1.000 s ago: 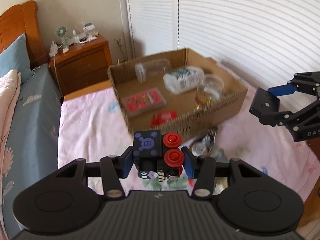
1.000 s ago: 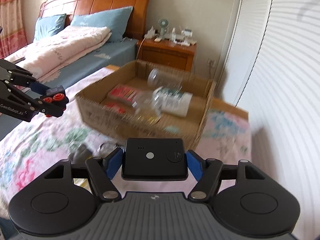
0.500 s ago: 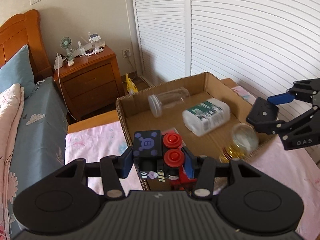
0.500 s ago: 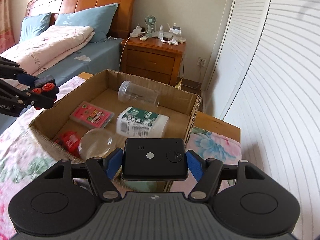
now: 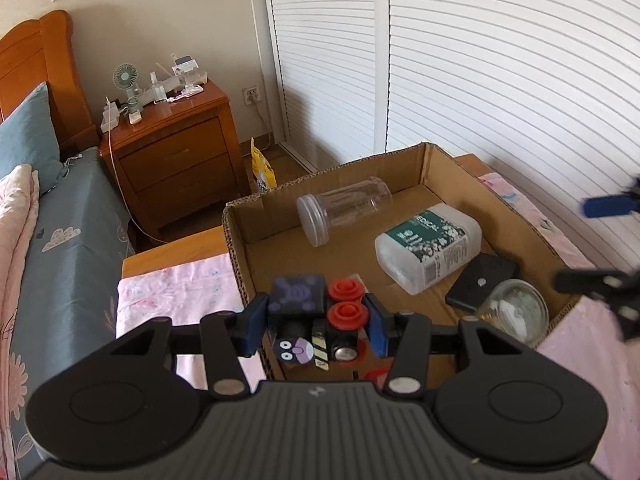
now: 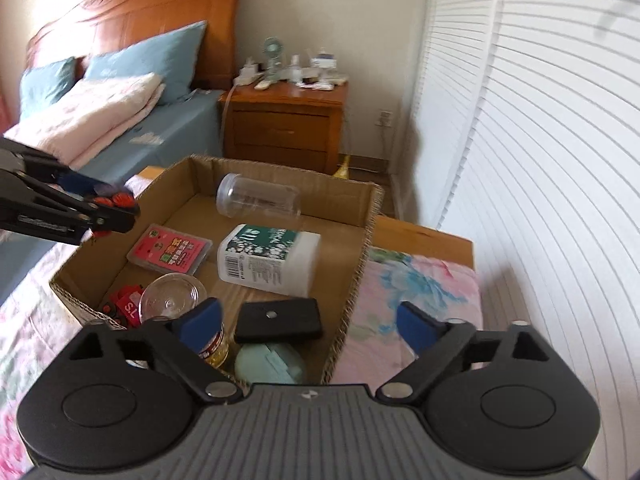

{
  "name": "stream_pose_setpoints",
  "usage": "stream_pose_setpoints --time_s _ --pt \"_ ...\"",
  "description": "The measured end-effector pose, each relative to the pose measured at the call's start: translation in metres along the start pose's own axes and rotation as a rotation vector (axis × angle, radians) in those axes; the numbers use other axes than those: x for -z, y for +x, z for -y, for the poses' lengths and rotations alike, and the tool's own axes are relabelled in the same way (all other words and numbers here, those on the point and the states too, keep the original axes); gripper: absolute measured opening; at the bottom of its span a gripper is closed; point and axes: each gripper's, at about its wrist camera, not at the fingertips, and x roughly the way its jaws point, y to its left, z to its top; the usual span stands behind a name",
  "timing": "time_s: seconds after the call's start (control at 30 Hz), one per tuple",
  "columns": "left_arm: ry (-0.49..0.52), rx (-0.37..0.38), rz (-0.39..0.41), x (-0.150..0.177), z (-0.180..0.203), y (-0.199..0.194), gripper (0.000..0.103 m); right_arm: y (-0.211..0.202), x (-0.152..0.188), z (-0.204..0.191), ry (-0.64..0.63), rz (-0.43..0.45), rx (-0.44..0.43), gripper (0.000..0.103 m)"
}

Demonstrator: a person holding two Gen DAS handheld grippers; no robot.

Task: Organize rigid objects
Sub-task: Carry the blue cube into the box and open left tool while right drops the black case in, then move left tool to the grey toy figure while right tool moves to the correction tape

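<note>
Black device point(image 6: 279, 319) now lies flat on the floor of the cardboard box point(image 6: 370, 216), near its right wall, dropped from the right gripper point(image 6: 310, 318), whose jaws stand spread and empty above it; half a second ago they pinched it. That item looks done. The left gripper point(image 5: 316, 318) has its jaws pressed on the toy block point(image 5: 316, 312) with red studs, now over the box's near left corner rather than short of it, likely next to go in beside the white bottle point(image 5: 428, 246) and clear jar point(image 5: 344, 210).
</note>
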Motion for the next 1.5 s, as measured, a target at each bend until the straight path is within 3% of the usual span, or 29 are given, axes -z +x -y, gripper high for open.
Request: stream_pose_setpoints --time_s 0.07,0.13,0.3,0.33,0.4,0.43,0.47,1.0,1.3,1.5 --pt "-0.003 0.007 -0.005 -0.005 -0.001 0.007 0.035 -0.011 0.004 0.001 0.032 0.008 0.003 0.103" --pt "-0.014 0.029 -0.012 -0.011 -0.001 0.014 0.034 -0.023 0.009 0.0 0.05 0.025 -0.01 0.103" --pt "-0.045 0.004 -0.016 -0.027 -0.005 0.031 0.035 -0.043 0.019 -0.013 0.022 0.039 -0.01 0.103" --pt "-0.053 0.004 -0.013 -0.028 -0.005 0.032 0.038 -0.046 0.02 -0.015 0.015 0.04 -0.011 0.103" --pt "-0.058 0.005 -0.015 -0.026 -0.005 0.029 0.065 -0.052 0.024 -0.018 0.01 0.044 -0.02 0.103" --pt "-0.062 -0.001 -0.012 -0.024 -0.005 0.027 0.089 -0.053 0.026 -0.02 0.011 0.043 -0.026 0.103" --pt "-0.067 -0.019 -0.001 -0.021 -0.004 0.023 0.097 -0.054 0.027 -0.021 0.013 0.04 -0.03 0.103" --pt "-0.012 -0.029 0.001 0.02 0.012 -0.036 0.097 -0.044 0.056 -0.044 0.084 -0.027 -0.022 0.103" --pt "0.025 -0.017 0.003 0.059 0.039 -0.069 0.101 -0.045 0.078 -0.056 0.089 -0.027 0.051 0.103" --pt "0.035 -0.013 -0.013 0.089 0.061 -0.071 0.101 -0.038 0.103 -0.054 0.13 -0.063 0.113 0.103"
